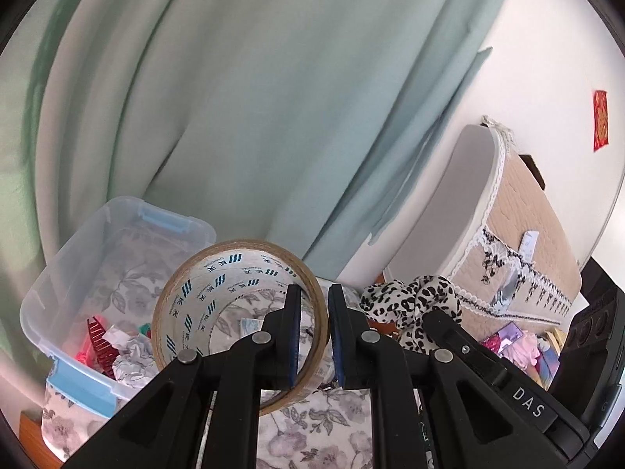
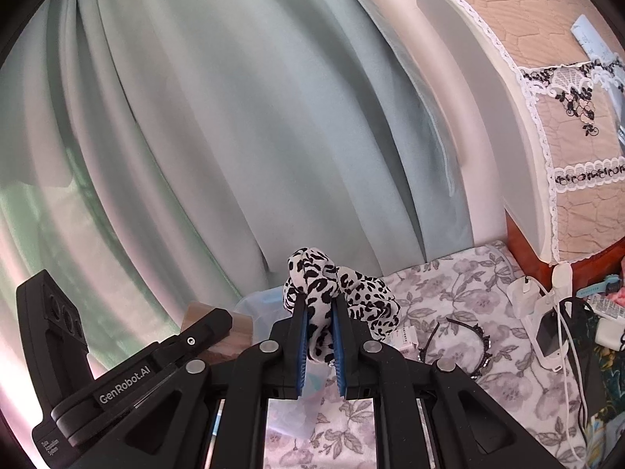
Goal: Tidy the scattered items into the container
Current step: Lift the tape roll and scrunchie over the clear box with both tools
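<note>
Setting: pale green curtain (image 1: 242,97) behind a tabletop (image 1: 312,434) under floral cloth.
Container: clear plastic bin (image 1: 50,293) with blue latches, at the left, already holding a red comb (image 1: 102,342) and crumpled paper.
Left tongs (image 1: 314,336): pinching the wall of a tape roll (image 1: 238,312), 1 finger inside the ring, 1 outside; the roll hangs at the bin's right edge.
Right tongs (image 2: 317,342): pressed on a leopard-print scrunchie (image 2: 340,293), held above the cloth, right of the roll.
Key relation: bin lies left of both; the left tongs are nearer, so the roll likely goes first.
Left on cloth: black headband (image 2: 461,348).
Writing: "DAS" and "GenRobot.AI" on the tool bodies; the roll's core print is too small to read.
</note>
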### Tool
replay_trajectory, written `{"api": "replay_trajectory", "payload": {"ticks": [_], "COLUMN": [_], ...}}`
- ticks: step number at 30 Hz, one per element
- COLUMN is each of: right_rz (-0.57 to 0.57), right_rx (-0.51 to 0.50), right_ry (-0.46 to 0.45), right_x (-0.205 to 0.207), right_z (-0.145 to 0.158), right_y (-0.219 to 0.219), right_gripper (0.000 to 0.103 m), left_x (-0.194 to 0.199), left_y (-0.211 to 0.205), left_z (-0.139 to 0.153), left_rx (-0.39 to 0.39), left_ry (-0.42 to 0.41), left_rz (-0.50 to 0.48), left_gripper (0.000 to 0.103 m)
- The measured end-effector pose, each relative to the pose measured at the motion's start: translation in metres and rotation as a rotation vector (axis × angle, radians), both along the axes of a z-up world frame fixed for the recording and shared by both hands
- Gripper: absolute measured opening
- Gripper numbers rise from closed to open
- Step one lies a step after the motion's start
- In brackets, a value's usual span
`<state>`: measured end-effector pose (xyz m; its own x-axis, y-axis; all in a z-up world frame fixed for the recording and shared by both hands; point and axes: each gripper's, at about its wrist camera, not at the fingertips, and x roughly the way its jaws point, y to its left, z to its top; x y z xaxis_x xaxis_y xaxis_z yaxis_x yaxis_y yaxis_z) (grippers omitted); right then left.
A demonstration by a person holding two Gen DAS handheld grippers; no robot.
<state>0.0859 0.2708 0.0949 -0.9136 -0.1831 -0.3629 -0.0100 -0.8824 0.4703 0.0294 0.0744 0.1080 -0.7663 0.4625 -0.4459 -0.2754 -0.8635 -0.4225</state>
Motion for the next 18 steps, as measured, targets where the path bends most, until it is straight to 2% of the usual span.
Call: {"api": "replay_trajectory", "payload": {"ticks": [9,18], "right_rz": [0.066,0.117], "right_rx": [0.049,0.096], "right_ry": [-0.013,-0.038], "right_x": [-0.007,-0.027], "right_z": [0.002,-0.004], "right_y": [-0.032,-0.064], "right_gripper": [0.013,0.012], "left_x": [0.006,0.001], "left_y": [-0.050,-0.099], "left_z": [-0.007,-0.028], "left_rx": [0.058,0.139], "left_ry": [0.017,0.000], "left_rz": [0.100,0.190], "left_gripper": [0.014,0.014]}}
